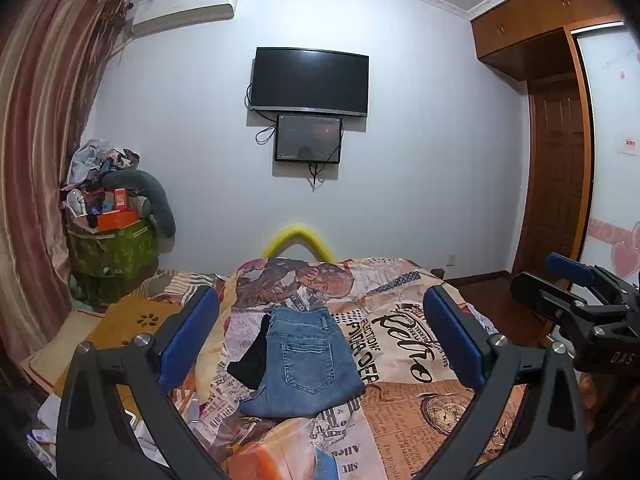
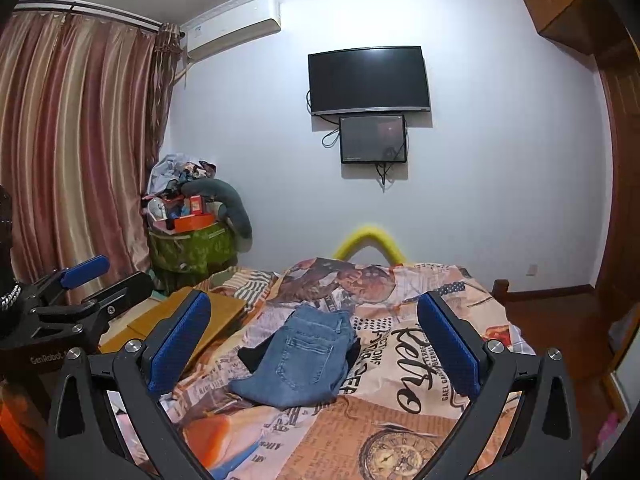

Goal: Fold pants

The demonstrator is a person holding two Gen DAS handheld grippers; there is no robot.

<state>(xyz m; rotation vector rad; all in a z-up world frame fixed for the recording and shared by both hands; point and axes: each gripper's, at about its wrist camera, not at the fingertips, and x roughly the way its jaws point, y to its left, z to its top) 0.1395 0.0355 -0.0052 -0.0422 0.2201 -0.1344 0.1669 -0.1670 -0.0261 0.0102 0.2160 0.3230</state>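
Folded blue jeans (image 1: 306, 364) lie on the bed with a back pocket facing up, and a black garment (image 1: 252, 356) pokes out from under their left side. My left gripper (image 1: 320, 320) hovers above them, open, with nothing between its blue pads (image 1: 188, 338). In the right wrist view the same jeans (image 2: 302, 360) rest ahead of my right gripper (image 2: 314, 322), which is also open and empty. The right gripper (image 1: 576, 292) shows at the right edge of the left wrist view; the left gripper (image 2: 86, 284) shows at the left edge of the right wrist view.
A newspaper-print bedspread (image 1: 400, 400) covers the bed. A wooden board (image 2: 180, 320) lies at the bed's left side. A green bin piled with clutter (image 1: 108, 236) stands by the curtain (image 1: 36, 160). A yellow foam tube (image 1: 298, 240) sits at the bed's far end below the wall screens (image 1: 308, 84).
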